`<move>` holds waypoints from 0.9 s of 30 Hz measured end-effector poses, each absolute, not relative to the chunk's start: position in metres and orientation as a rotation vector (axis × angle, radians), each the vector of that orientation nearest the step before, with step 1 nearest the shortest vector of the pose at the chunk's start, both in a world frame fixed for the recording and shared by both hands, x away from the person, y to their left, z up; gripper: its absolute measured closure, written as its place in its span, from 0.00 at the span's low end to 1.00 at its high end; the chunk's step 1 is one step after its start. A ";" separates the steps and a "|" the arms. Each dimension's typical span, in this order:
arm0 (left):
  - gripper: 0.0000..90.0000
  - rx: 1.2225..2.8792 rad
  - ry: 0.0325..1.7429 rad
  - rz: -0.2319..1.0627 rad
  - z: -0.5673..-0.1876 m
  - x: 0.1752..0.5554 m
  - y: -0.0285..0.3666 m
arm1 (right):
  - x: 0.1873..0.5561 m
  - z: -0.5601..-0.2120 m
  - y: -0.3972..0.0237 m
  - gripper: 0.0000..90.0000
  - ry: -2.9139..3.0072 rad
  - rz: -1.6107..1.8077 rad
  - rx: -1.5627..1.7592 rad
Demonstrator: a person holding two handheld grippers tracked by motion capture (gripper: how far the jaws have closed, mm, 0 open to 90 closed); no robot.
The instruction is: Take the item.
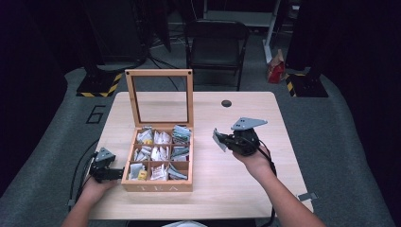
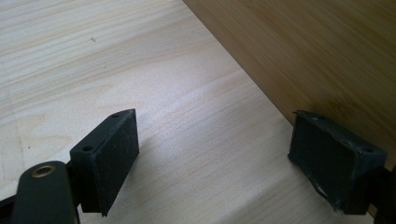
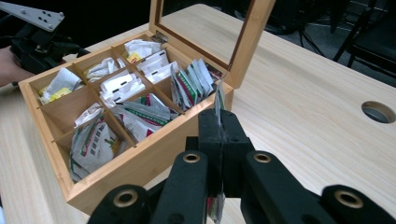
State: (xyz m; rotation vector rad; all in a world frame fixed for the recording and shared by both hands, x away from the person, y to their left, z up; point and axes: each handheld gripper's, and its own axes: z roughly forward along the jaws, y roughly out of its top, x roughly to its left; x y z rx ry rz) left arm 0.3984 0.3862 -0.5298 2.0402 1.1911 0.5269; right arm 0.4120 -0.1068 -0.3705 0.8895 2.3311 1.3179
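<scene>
A flat tea sachet [image 3: 218, 105] was clamped edge-on between the closed jaws of the right tool [image 3: 219, 133], its upper part standing above the pads and a lower corner showing beneath them. In the high view the same sachet [image 1: 218, 140] hung in the air above the bare bench [image 1: 227, 184], to the right of the wooden tea box [image 1: 158, 185] and apart from it.

The box sat on the left half of the bench with its glass-paned lid [image 1: 159, 72] raised upright at the back. Thin wooden dividers split its inside into compartments, and each one that could be seen held tea sachets, mostly white, some with green print and a couple with yellow.

The left tool [image 1: 105, 169] rested low at the box's left front corner, the person's left hand [image 1: 97, 188] behind it. In the left gripper view its jaws stood wide apart with nothing between them, only pale bench wood; the right-hand pad [image 2: 334, 156] lay just beside the box's side wall [image 2: 322, 56], though contact could not be judged.

A round cable hole [image 1: 226, 103] sat near the bench's far edge, and a dark folding chair [image 1: 216, 45] stood beyond it.
</scene>
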 end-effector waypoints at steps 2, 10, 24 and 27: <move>0.17 2.040 1.191 0.527 -0.530 0.398 0.386 | 0.412 -0.371 -0.108 1.00 2.329 1.316 0.891; 0.17 2.040 1.191 0.527 -0.530 0.398 0.386 | 0.414 -0.372 -0.120 1.00 2.303 1.304 0.930; 0.17 2.040 1.192 0.527 -0.530 0.398 0.386 | 0.417 -0.377 -0.137 1.00 2.267 1.273 0.957; 0.17 2.041 1.191 0.527 -0.530 0.398 0.386 | 0.418 -0.379 -0.141 1.00 2.264 1.261 0.972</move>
